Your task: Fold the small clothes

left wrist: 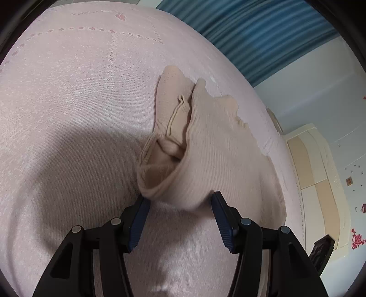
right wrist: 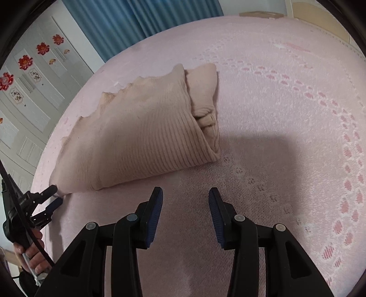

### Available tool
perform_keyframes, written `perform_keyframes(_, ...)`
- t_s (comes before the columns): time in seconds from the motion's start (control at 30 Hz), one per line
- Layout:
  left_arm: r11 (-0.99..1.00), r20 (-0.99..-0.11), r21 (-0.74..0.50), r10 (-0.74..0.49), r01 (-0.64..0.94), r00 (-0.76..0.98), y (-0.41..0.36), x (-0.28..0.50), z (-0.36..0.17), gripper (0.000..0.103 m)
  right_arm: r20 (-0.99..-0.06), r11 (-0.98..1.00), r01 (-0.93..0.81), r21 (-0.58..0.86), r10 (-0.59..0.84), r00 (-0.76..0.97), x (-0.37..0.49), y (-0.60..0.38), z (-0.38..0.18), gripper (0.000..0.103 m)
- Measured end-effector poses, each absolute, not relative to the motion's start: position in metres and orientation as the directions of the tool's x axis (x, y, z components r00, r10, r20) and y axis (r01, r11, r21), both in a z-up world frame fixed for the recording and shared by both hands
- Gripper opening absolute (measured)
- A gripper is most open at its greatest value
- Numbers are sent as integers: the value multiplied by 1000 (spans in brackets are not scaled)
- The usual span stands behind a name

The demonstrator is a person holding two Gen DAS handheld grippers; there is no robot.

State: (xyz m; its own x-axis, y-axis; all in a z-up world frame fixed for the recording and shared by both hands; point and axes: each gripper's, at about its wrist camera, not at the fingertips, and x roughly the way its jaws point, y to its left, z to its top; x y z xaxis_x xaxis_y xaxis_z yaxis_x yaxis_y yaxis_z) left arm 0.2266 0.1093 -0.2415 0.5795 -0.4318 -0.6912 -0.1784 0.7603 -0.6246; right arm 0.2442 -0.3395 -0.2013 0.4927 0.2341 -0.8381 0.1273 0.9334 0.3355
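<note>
Bed [right wrist: 274, 114]: was covered by a pink woven spread with dotted patterns.
On it: a folded beige ribbed garment [right wrist: 141, 141] lay.

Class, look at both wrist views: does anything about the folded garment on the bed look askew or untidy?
Yes. The beige knit garment is folded unevenly: its top layer lies slanted, a bunched inner fold pokes out along one side, and its far edge is ragged. Both the left tool and the right tool are open.

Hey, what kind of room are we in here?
Most likely a bedroom: the beige garment lies on a pink patterned bedspread, blue curtains hang behind it, and a white wardrobe with red flower decals stands alongside.
</note>
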Motion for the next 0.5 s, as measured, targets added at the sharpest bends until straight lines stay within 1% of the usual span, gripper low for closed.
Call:
perform_keyframes(0.07,766,-690,-619,-426,-172,585,107,232,-242,53,-832,931,120,344,243,499,245,-341,-201,43)
perform_keyframes(0.17,784,-698,-601,-421,-156,579,103,242,-240,54,-820,923,106,371,272,504,249,-341,-203,49)
perform_keyframes(0.3,762,-687,-625,-434,-170,583,107,256,-242,53,-812,920,96,380,282,511,256,-339,-204,54)
perform_keyframes(0.37,751,-677,-637,-438,-173,592,108,258,-243,52,-809,920,99,380,279,517,259,-337,-205,55)
perform_keyframes(0.5,776,-679,-612,-415,-155,606,103,254,-242,50,-795,915,96,392,285,535,263,-336,-207,57)
